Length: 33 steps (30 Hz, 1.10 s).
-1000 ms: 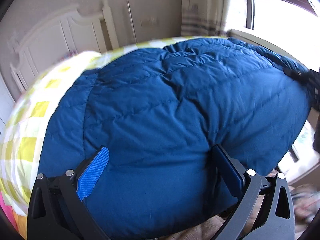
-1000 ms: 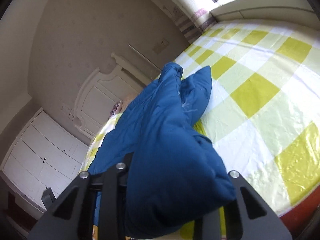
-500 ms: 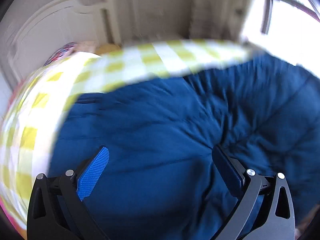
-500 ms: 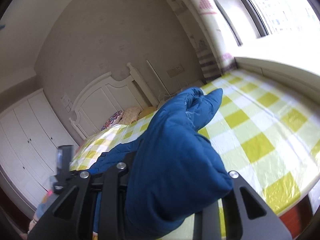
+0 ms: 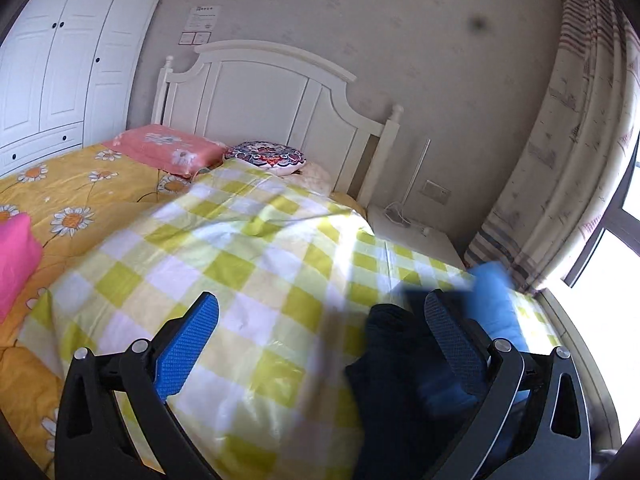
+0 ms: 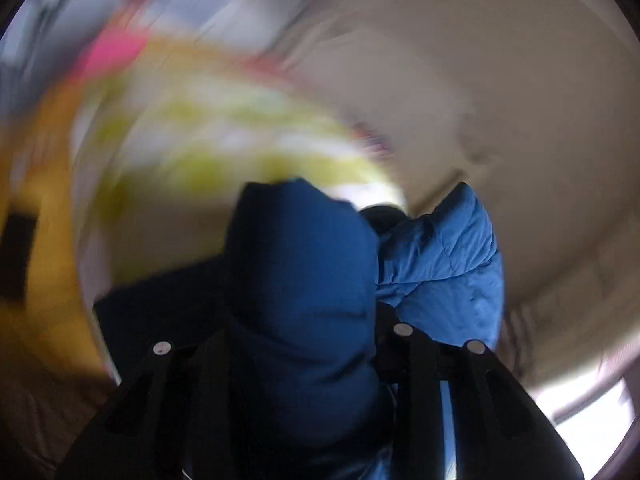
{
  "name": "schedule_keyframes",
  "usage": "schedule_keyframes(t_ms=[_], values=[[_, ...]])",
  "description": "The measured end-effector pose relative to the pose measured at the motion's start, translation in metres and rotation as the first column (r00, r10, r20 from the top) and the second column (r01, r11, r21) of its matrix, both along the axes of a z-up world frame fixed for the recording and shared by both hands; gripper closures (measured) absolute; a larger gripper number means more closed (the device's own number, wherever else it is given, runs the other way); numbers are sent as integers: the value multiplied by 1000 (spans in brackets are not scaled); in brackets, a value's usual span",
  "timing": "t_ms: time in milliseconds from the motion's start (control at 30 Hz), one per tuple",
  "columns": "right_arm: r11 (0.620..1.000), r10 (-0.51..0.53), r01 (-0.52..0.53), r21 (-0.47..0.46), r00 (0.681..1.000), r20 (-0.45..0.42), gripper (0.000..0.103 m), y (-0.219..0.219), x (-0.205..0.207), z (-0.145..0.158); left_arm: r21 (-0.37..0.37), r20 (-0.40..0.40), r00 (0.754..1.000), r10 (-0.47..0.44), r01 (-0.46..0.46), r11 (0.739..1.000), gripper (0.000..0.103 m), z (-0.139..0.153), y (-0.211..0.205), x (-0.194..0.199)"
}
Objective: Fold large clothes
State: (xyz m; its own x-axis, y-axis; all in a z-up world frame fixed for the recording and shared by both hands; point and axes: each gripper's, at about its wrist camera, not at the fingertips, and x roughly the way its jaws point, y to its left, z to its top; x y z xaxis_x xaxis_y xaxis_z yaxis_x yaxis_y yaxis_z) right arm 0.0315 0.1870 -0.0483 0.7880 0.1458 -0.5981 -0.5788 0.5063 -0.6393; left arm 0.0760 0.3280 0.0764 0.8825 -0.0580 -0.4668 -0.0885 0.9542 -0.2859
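The left gripper (image 5: 320, 332) hangs with its blue fingers (image 5: 188, 344) spread wide over the checked sheet (image 5: 248, 264), holding nothing. Further right, the blue padded coat (image 6: 304, 280) is bunched between the right gripper (image 6: 296, 344), whose jaws are easing apart around it.

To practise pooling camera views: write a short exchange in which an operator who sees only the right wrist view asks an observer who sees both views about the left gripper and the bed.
Operator: On my right gripper the fingers are opening with the blue jacket between them; everything else is blur. Is the left gripper holding it too?
Observer: No. The left gripper is open, with nothing pinched between its fingers.
Operator: What lies ahead of it?
Observer: The checked cover, running up to a patterned round cushion by the white headboard.
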Motion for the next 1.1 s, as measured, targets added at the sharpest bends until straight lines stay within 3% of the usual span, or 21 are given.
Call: schedule_keyframes(t_ms=[33, 67, 200, 300, 367, 533, 600, 633, 700, 733, 767, 833, 933, 1033, 1100], values=[[990, 34, -23, -137, 996, 78, 62, 21, -7, -32, 12, -15, 1000, -25, 26, 1000, 4, -2, 1, 0], [978, 61, -27, -208, 985, 159, 65, 32, -13, -46, 28, -27, 999, -47, 48, 998, 4, -4, 0, 2], [988, 36, -16, -155, 991, 126, 64, 32, -11, -40, 105, -58, 983, -177, 182, 978, 4, -8, -30, 14], [985, 41, -12, -170, 985, 168, 64, 35, -8, -47, 148, -96, 932, -350, 361, 921, 4, -2, -83, 49], [985, 48, -13, -173, 979, 200, 64, 39, -14, -51, 199, -152, 902, -405, 429, 881, 4, -3, -118, 74], [990, 65, -34, -136, 972, 225, 61, 30, -21, -50, 349, -344, 849, -401, 512, 785, 4, -39, -189, 145], [992, 80, -56, -112, 972, 219, 56, 27, -22, -49, 413, -413, 843, -345, 511, 754, 4, -70, -197, 169], [993, 93, -76, -93, 975, 204, 49, 24, -24, -45, 406, -434, 832, -346, 524, 749, 4, -89, -194, 179], [991, 132, -127, -44, 982, 131, 41, 15, -31, -33, 292, -435, 819, -374, 522, 802, 4, -109, -173, 190], [987, 160, -161, 23, 985, 59, 38, 6, -35, -21, 226, -429, 818, -382, 507, 832, 4, -116, -161, 192], [972, 191, -188, 138, 982, -5, 38, -7, -39, -3, 225, -413, 830, -375, 492, 841, 4, -121, -154, 189], [917, 242, -198, 346, 966, -89, 40, -37, -41, 32, 240, -386, 852, -354, 463, 853, 4, -126, -147, 183], [826, 194, -120, 551, 978, -77, 40, -88, -28, 76, 239, -364, 866, -343, 443, 864, 4, -129, -145, 180], [766, 70, -11, 643, 995, -66, 46, -128, -7, 98, 224, -347, 871, -347, 437, 871, 4, -130, -143, 180], [771, 38, 27, 636, 995, -88, 46, -134, 3, 92, 197, -332, 873, -357, 434, 879, 4, -131, -139, 179]])
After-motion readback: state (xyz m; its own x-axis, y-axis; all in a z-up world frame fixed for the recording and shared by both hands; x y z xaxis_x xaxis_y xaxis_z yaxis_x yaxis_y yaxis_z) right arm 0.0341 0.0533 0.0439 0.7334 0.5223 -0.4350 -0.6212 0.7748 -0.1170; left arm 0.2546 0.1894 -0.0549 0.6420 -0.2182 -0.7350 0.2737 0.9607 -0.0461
